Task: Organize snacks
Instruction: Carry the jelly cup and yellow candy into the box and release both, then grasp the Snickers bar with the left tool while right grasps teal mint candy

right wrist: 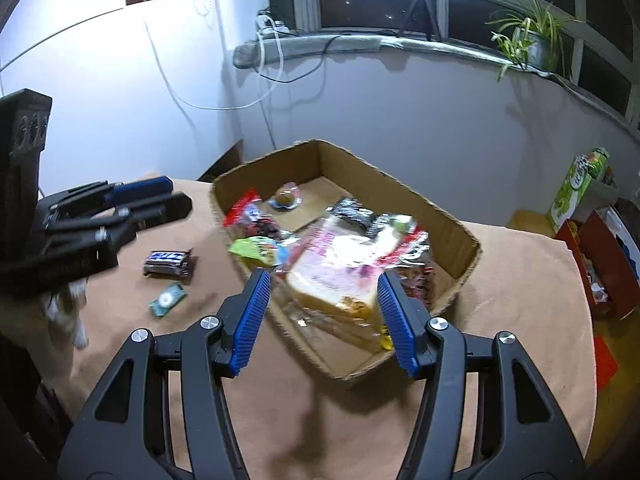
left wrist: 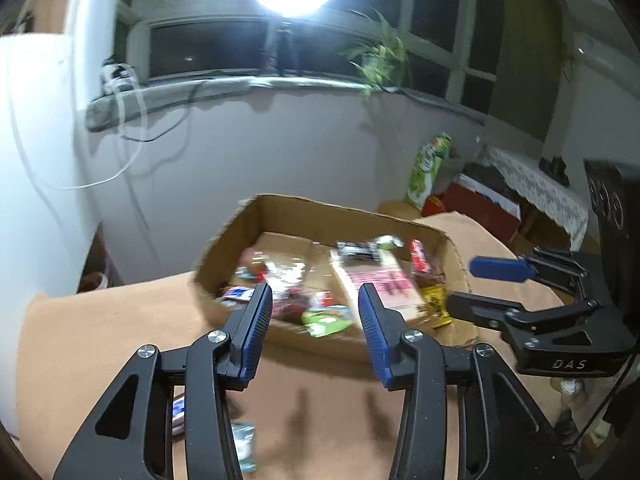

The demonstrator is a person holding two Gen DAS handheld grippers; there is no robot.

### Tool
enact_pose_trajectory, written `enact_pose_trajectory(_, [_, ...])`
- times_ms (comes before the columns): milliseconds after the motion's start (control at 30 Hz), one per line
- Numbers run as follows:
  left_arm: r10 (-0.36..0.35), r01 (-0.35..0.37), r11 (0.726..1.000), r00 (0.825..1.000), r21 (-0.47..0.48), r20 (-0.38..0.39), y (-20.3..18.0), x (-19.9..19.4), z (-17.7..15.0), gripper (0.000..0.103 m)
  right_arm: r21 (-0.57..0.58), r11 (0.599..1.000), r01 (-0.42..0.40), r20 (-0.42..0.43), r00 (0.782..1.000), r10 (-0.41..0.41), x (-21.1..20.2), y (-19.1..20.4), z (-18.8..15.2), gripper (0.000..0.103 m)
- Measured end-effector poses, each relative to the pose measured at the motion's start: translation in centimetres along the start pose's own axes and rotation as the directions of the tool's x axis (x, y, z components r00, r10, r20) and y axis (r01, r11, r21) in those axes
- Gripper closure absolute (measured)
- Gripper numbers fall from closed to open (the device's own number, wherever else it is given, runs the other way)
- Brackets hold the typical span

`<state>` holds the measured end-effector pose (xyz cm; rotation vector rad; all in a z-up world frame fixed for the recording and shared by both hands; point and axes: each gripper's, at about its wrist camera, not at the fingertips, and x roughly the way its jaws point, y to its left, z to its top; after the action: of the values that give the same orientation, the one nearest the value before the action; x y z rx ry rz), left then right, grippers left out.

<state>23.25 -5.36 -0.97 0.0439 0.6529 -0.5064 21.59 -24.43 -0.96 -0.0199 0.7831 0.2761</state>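
1. On the tan cloth-covered table (right wrist: 500, 280) ahead of you stands an open brown cardboard box (right wrist: 400, 188), and both of your tools point down toward it from its near side.
2. Your left black gripper with blue ribbed pads (left wrist: 316, 312) hangs above the near wall of the box with its jaws parted and nothing between them; the gap frames a green snack packet (left wrist: 326, 320) and red wrappers lying inside.
3. Your right black gripper with blue ribbed pads (right wrist: 324, 308) is likewise parted and empty, held over the near corner of the box. Between its fingers, but lower and inside the box, you see a clear-bagged loaf of sliced bread with a pink label (right wrist: 336, 276).
4. Other snacks share the box: a black wrapped bar (right wrist: 352, 210) beyond the bread, a red packet (right wrist: 242, 210) and a lime-green packet (right wrist: 252, 248) to the bread's left, and a small round wrapped sweet (right wrist: 286, 200) alone toward the far end.
5. Two snacks lie outside the box on the cloth, left of it in the right wrist view: a dark chocolate bar with white lettering (right wrist: 168, 262) and, nearer to you, a small teal packet (right wrist: 168, 300). Both sit well left of your right gripper and below the left one, which shows at that view's left edge.
6. In the left wrist view these two appear blurred behind the left finger at the bottom of the frame.
7. Beyond the table a green carton (right wrist: 576, 190) stands upright beside a red box (right wrist: 600, 264).
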Motion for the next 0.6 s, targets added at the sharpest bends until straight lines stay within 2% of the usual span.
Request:
enact_pose_trajectory(367, [0.087, -0.086, 0.982, 0.996, -0.169, 0.003, 8.2, -3.7, -2.5, 0.06, -0.074, 0.994, -0.085, -0.023, 0.996, 0.083, -0.2, 4.7, -0.7, 0.044])
enact_pose_trajectory(500, [0.096, -0.095, 0.98, 0.995, -0.177, -0.006, 9.1, -3.9, -3.5, 0.059, -0.089, 0.987, -0.135, -0.061, 0.99, 0.13, 0.7, 6.9, -1.6, 0.041])
enact_pose_trajectory(533, [0.096, -0.096, 0.98, 0.995, -0.173, -0.009, 9.1, -3.9, -3.6, 0.055, -0.096, 0.984, -0.148, -0.077, 0.987, 0.141, 1.1, 7.6, -2.0, 0.041])
enact_pose_trajectory(567, [0.088, -0.089, 0.982, 0.996, -0.165, -0.009, 9.1, -3.8, -3.9, 0.044, -0.101, 0.982, -0.157, -0.091, 0.985, 0.148, 1.5, 8.1, -2.2, 0.041])
enact_pose_trajectory(600, [0.079, -0.08, 0.985, 0.997, -0.155, -0.009, 9.0, -3.7, -4.1, 0.039, -0.106, 0.981, -0.165, -0.104, 0.982, 0.154, 1.9, 8.8, -2.5, 0.041])
